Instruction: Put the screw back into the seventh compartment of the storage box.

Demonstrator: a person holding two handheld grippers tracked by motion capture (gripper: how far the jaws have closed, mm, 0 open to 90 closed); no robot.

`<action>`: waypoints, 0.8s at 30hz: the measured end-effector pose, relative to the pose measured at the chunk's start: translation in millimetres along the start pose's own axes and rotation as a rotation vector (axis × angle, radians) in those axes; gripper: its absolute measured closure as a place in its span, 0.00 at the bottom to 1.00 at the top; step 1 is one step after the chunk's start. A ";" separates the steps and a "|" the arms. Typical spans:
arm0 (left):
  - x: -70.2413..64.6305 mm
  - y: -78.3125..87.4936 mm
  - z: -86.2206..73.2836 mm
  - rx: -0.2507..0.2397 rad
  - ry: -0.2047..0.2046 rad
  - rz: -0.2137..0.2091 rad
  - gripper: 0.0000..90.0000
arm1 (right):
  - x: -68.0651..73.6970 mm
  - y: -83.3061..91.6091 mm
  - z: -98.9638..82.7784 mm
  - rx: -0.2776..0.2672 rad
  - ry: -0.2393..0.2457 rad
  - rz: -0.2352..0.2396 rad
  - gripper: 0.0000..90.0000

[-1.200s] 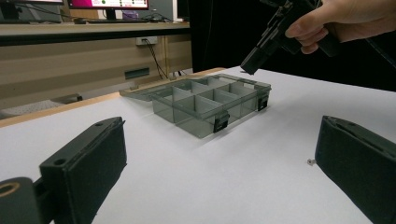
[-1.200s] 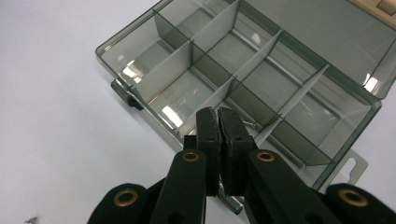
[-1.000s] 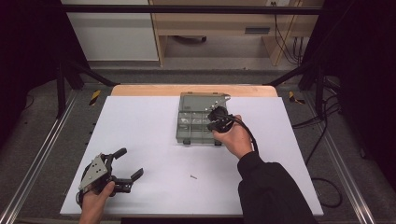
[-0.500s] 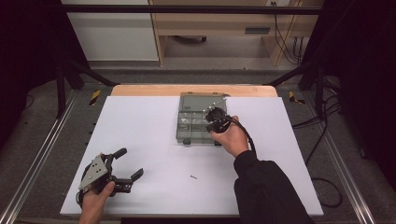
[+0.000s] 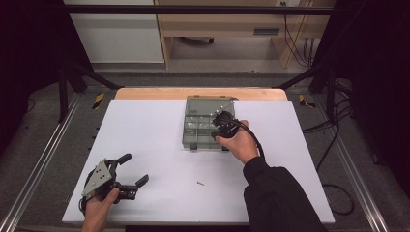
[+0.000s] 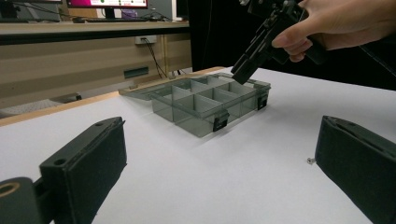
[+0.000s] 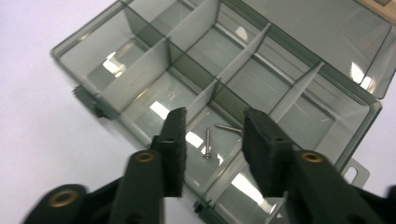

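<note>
A smoky clear compartment box [image 5: 191, 137] stands open at the middle back of the white table. My right gripper [image 5: 220, 118] points down over its right side. Its jaws have just been opening and stand apart with nothing between them [image 7: 212, 121]. Two screws [image 7: 207, 142] [image 7: 228, 127] lie in the compartment beneath. A loose screw [image 5: 199, 182] lies on the table in front of the box. My left gripper [image 5: 134, 168] rests open near the front left corner. In the left gripper view the box [image 6: 196, 109], the loose screw [image 6: 309, 161] and the right gripper [image 6: 243, 74] lie ahead of its jaws [image 6: 217, 135].
The box lid [image 5: 208, 102] lies flat behind the box toward the table's wooden back edge [image 5: 198, 93]. Black frame rails [image 5: 43, 159] run along both sides of the table. A cable [image 5: 256, 140] trails from the right gripper over the hand.
The right hand has edged slightly to the left over the box. The left gripper has stayed where it was.
</note>
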State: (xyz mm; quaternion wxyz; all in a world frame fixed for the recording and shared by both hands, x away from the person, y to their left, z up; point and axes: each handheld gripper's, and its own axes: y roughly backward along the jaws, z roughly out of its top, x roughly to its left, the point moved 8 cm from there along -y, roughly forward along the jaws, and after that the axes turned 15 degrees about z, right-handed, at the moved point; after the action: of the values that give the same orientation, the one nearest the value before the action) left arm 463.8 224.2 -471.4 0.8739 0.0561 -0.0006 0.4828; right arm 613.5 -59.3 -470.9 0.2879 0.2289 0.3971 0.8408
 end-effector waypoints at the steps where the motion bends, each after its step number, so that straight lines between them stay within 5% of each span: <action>1: 0.0 0.0 -0.1 0.000 -0.001 0.000 0.02 | 3.3 5.1 0.1 -0.013 0.011 -0.002 0.50; 6: -0.3 -0.3 -0.4 0.001 0.003 0.001 0.02 | 11.8 14.5 -4.2 -0.031 0.035 -0.003 0.30; 13: -0.4 -0.2 -0.2 -0.001 0.002 0.001 0.02 | 31.2 23.9 -16.1 -0.038 0.081 0.033 0.15; 24: -1.1 -0.5 -0.5 0.000 0.002 0.000 0.02 | 64.7 22.2 -42.3 0.018 0.164 0.092 0.10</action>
State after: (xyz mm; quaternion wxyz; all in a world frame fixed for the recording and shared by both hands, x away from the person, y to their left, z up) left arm 463.6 223.0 -472.0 0.8740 0.0556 0.0005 0.4828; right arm 533.6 -50.5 -467.6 0.2134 0.1800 0.4159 0.8655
